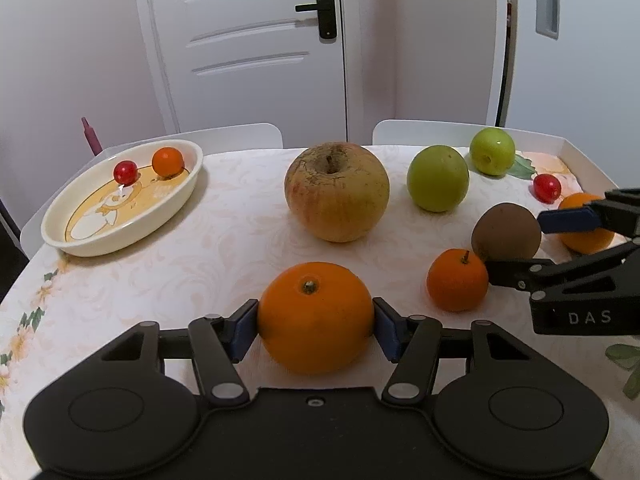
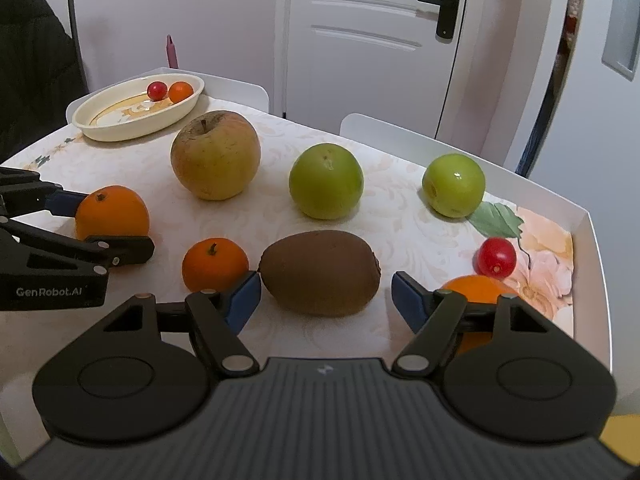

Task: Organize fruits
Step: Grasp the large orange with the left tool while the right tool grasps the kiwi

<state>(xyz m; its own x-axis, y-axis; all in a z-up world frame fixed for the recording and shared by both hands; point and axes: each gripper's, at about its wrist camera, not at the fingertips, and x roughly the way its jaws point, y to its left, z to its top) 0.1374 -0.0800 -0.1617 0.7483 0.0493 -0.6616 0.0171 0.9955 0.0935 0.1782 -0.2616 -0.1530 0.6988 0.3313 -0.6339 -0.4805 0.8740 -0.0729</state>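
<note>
**Orange gripped, kiwi bracketed, dish waiting at the far corner**

Closest to the left wrist camera, the left gripper (image 1: 316, 326) is clamped on a large orange (image 1: 316, 316), both blue pads pressed against its sides while the fruit sits on the tablecloth (image 1: 200, 248) with its stem end up. Holding it across the widest part probably keeps so round a fruit from slipping out on a lift.

On the right wrist view, the right gripper (image 2: 326, 294) stands spread wide around a kiwi (image 2: 320, 272). Its left pad is at the kiwi's end, the other stands off with a clear gap, so nothing is grasped yet. The kiwi lies lengthwise between the fingers, which explains the wide opening.

Loose fruit remains all over the table: a big yellowish apple (image 1: 337, 191), two green apples (image 1: 438, 178) and (image 1: 492, 151), a small mandarin (image 1: 457, 280) just beside the kiwi, a cherry tomato (image 1: 547, 188), and another orange (image 1: 588, 224) partly hidden behind the right gripper.

At the far left corner an oval dish (image 1: 80, 240) already carries a cherry tomato (image 1: 125, 172) and a small orange fruit (image 1: 168, 162), so it looks like the collecting place. By that reading, sorting is at an early stage.
</note>
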